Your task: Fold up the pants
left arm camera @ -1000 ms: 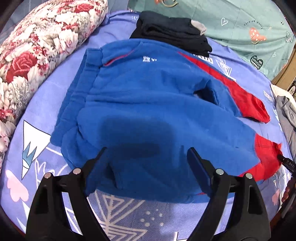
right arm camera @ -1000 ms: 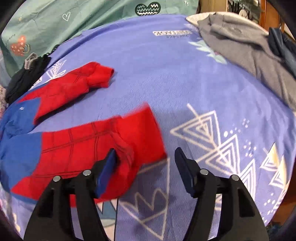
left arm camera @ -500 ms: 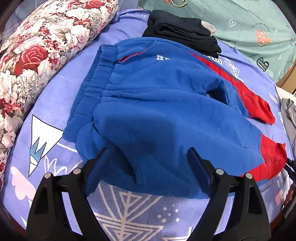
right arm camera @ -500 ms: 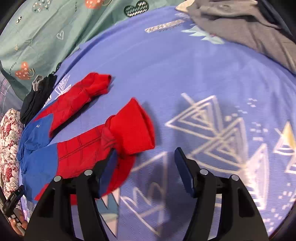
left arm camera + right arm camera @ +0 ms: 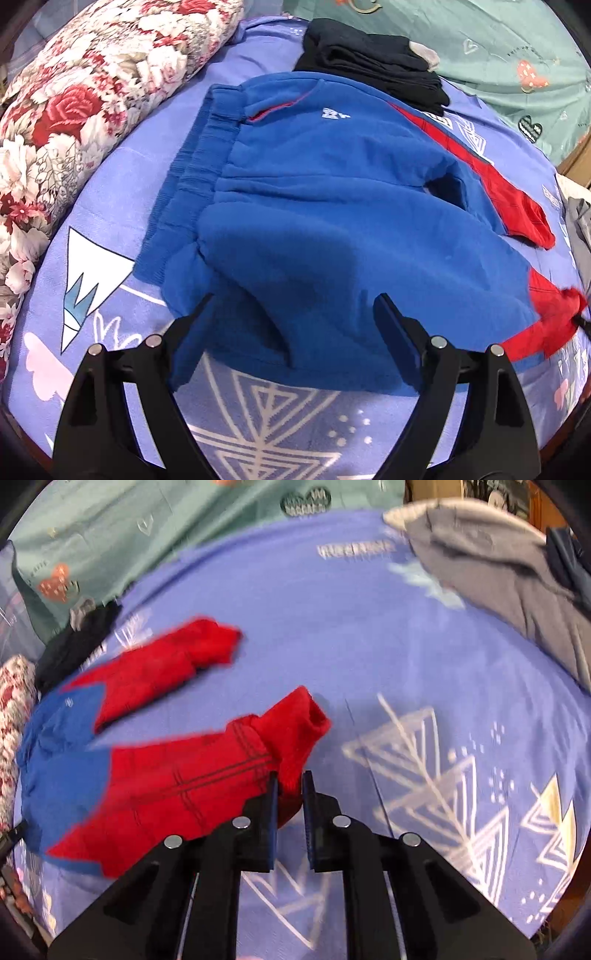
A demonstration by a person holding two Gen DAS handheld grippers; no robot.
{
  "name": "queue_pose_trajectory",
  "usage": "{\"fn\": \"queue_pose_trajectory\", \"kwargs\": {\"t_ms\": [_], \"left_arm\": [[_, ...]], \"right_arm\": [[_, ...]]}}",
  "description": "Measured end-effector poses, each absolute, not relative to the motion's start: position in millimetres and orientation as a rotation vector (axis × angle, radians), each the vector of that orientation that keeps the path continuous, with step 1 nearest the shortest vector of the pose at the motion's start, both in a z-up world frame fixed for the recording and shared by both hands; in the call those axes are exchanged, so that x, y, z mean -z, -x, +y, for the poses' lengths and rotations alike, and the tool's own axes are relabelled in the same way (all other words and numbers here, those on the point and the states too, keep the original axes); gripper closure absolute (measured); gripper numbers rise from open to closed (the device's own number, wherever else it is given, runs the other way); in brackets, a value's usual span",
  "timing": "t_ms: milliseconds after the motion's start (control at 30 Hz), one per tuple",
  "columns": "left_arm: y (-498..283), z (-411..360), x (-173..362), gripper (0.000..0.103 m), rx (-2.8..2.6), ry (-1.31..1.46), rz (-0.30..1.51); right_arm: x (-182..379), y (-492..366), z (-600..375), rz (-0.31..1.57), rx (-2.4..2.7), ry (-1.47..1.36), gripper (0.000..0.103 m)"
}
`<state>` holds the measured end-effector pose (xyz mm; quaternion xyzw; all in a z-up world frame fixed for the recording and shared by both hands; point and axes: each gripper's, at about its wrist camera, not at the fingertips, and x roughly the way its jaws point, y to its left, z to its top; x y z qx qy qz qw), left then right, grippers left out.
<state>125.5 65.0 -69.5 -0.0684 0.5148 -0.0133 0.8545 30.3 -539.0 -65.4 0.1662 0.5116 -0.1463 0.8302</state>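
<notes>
Pants lie flat on the bed, near its front edge. Right gripper is closing its jaws on the red cuff; left gripper hangs wide apart over the waist. A shallow pinch could slip when lifted.
</notes>
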Motion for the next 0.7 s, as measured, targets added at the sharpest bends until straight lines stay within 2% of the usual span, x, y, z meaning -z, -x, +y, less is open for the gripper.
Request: {"fn": "queue_pose_trajectory", "kwargs": {"t_ms": [33, 67, 133, 267, 367, 533, 700], "left_arm": [[-127, 68, 71, 0.017, 0.021, 0.151, 1.085], [-128, 71, 72, 0.017, 0.015, 0.156, 1.088], [-130, 78, 72, 0.017, -0.006, 0.159, 1.090], [-125, 102, 64, 0.017, -0.053, 0.183, 1.073], [-121, 124, 62, 0.017, -0.094, 0.237, 1.078], [-119, 156, 72, 0.017, -0.099, 0.384, 1.127], [-132, 159, 87, 0.022, -0.077, 0.433, 1.169]], "right_arm": [[75, -30, -541, 1.131, 0.336, -0.335, 0.071], [80, -30, -540, 1.145, 0.358, -0.305, 0.063], [74, -30, -539, 1.130, 0.432, -0.255, 0.039], [38, -23, -534, 0.937, 0.486, -0.261, 0.032], [22, -26, -513, 0.853, 0.413, -0.223, 0.021], [27, -39, -482, 0.852, 0.294, -0.188, 0.021], [36, -45, -467, 0.896, 0.257, -0.187, 0.021]]}}
